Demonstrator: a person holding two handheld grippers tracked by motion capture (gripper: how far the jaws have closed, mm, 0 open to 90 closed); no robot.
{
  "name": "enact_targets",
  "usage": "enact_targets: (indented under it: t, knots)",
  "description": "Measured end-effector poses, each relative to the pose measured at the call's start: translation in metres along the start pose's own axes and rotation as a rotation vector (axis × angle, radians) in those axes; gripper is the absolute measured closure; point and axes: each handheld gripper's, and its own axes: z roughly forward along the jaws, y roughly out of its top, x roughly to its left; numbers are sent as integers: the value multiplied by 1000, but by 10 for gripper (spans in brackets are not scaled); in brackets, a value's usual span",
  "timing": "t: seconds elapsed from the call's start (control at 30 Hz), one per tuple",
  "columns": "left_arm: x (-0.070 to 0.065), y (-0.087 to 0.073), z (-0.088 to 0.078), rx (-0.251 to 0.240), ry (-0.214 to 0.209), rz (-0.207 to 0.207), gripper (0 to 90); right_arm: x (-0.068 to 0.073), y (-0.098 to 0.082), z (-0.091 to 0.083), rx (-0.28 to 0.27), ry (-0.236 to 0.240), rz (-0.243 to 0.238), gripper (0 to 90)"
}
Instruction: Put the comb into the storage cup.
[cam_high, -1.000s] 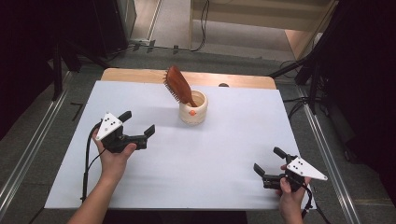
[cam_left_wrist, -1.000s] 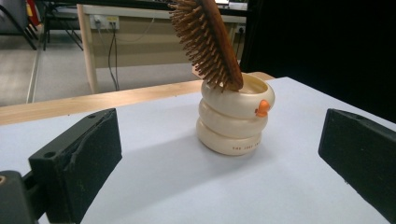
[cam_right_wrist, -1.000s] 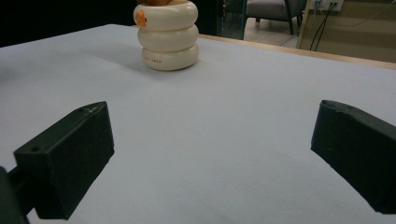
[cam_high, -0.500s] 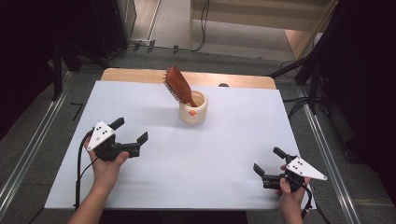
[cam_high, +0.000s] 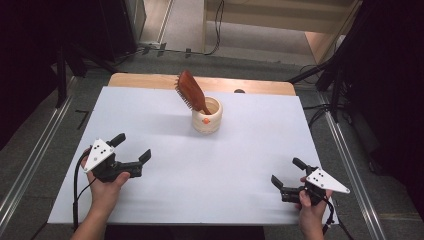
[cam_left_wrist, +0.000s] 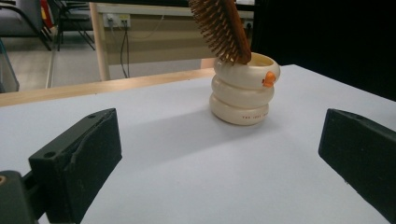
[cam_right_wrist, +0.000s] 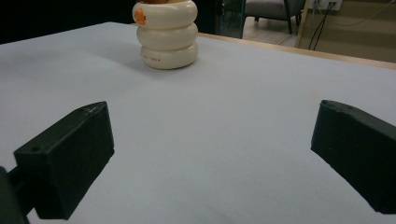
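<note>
Hairbrush (cam_high: 192, 93) leans handle-down in the ringed cream cup (cam_high: 206, 116), so both grippers, left (cam_high: 131, 149) and right (cam_high: 286, 173), sit spread and empty-jawed.

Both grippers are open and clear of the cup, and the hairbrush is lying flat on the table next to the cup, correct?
Not quite. The hairbrush is not flat on the table; it stands handle-down inside the cup, leaning with its bristle head above the rim, as the high view shows. The rest holds: the left gripper and right gripper are open and clear of the cup.
</note>
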Motion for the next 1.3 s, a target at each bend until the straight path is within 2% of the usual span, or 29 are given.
enact_targets:
  t: [0.47,1.3]
  knots:
    - [6,-10,-20,8,25,15,0,0,0,0,-1,-3,1,0]
    - [17,-26,-50,16,76,1,0,0,0,-1,0,-11,1,0]
